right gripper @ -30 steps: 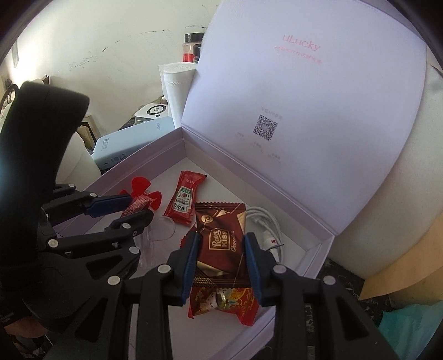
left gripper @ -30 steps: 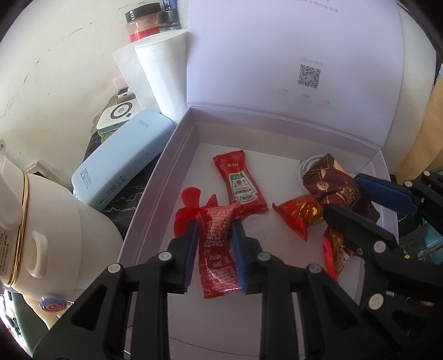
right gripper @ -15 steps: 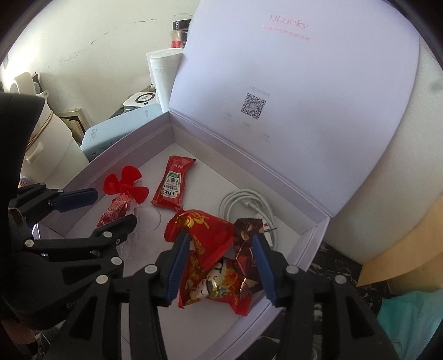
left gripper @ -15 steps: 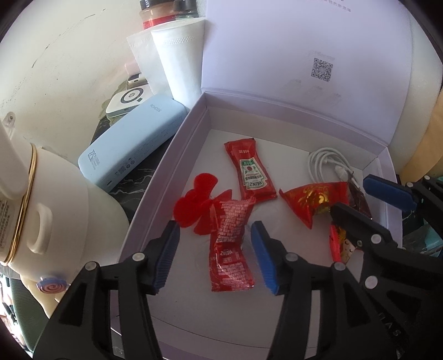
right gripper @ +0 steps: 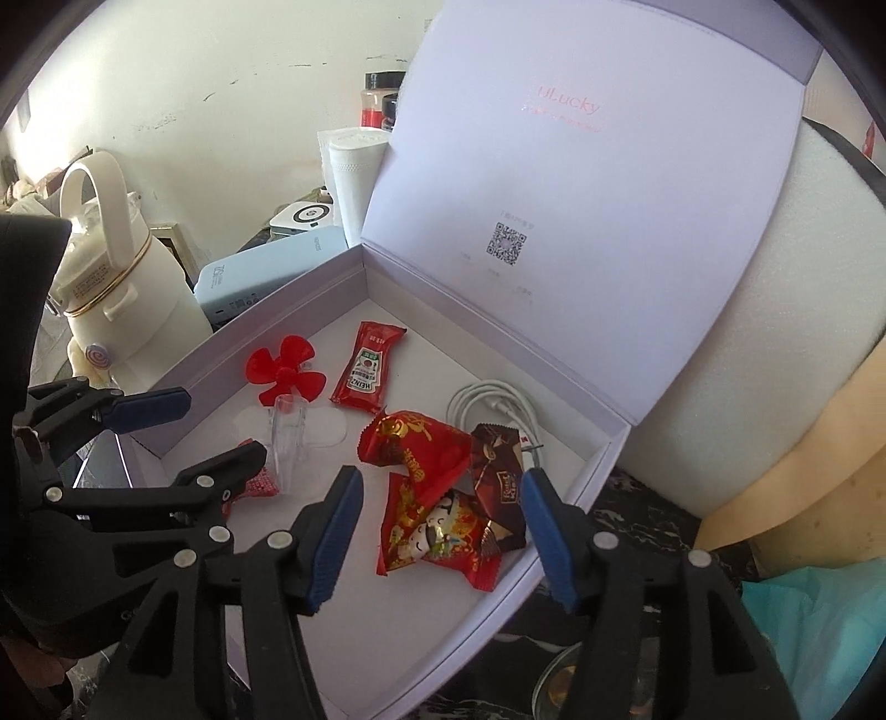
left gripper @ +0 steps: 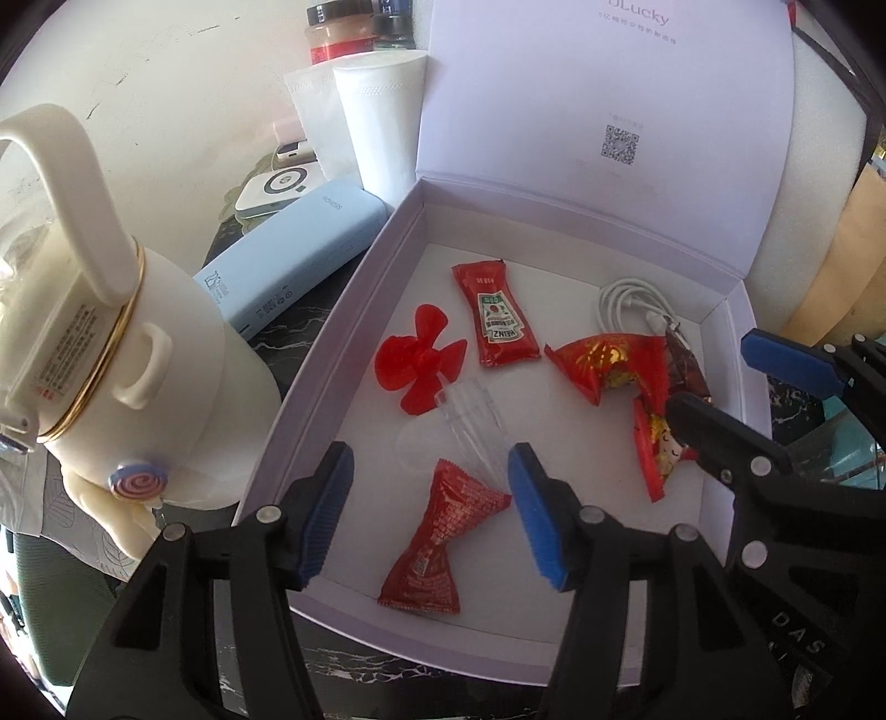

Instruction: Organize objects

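My left gripper [left gripper: 429,518] hangs over the near end of the pale purple box [left gripper: 354,293]; its blue ribbed pads [left gripper: 326,512] are spreading apart and hold nothing; the crinkly red sauce packet [left gripper: 437,545] lies flat on the box floor between them, pinched in the middle like a bow; no pad touches it. My right gripper [right gripper: 437,534] hangs over the near right corner of the box; its jaws are opening too, with nothing in their grip; under them sits a shiny red snack bag [right gripper: 437,534] with a cartoon face, and a dark brown candy wrapper [right gripper: 498,482] leans beside it, near the right wall of the box. A little deeper in the box lies another glossy red bag [right gripper: 412,443] with gold marks; to its left stands a clear plastic holder [left gripper: 470,432], see-through and ridged, on a thin clear base; just past it rests a red fan blade [left gripper: 418,363] with four smooth rounded petals. Farther in lies a flat ketchup packet [left gripper: 495,315]; a coiled white cable [left gripper: 631,302] sits toward the far right corner. The stiff box lid [left gripper: 609,122] stands up at the back, smooth, with a small square code. Left of the box stands a round cream jug [left gripper: 127,399] with a loop handle and gold ring; behind it a light blue rounded case [left gripper: 293,271]; farther back, a white tube [left gripper: 382,122] and jars [left gripper: 340,27].
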The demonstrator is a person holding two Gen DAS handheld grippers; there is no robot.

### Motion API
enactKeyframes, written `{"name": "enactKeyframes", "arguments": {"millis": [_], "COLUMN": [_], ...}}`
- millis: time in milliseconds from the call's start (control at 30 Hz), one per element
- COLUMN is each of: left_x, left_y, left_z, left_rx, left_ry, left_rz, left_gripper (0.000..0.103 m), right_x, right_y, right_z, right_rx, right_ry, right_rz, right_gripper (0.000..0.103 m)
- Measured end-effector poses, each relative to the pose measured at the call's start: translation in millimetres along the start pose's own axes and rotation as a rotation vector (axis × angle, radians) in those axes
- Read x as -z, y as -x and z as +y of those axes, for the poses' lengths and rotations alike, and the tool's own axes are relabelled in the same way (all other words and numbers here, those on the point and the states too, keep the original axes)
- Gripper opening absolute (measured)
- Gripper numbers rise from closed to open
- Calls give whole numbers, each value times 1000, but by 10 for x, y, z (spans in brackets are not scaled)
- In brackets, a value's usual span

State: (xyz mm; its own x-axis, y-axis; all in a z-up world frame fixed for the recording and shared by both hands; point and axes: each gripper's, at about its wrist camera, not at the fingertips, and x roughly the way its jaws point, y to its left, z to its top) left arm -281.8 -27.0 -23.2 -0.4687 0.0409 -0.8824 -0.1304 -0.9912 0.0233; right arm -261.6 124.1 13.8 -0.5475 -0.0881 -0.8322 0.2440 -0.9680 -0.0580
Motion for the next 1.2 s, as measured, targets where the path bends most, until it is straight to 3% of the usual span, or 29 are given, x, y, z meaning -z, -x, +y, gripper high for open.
{"name": "enactKeyframes", "arguments": {"millis": [500, 767, 1200], "left_x": [82, 164, 407], "left_y": [503, 910, 1450], "left_z": [23, 35, 21], "left_rx": [34, 14, -74], "left_ry": [35, 44, 52], "left_rz": [-85, -149, -225], "left_gripper": [58, 74, 85], "right_x": [22, 95, 314], "right_y": [504, 829, 1389], "right_z": [-25, -27, -22], "right_rx": [-13, -16, 13], "right_ry": [-10, -9, -1], "right_rz": [-77, -127, -219], "right_gripper": [62, 65, 75]}}
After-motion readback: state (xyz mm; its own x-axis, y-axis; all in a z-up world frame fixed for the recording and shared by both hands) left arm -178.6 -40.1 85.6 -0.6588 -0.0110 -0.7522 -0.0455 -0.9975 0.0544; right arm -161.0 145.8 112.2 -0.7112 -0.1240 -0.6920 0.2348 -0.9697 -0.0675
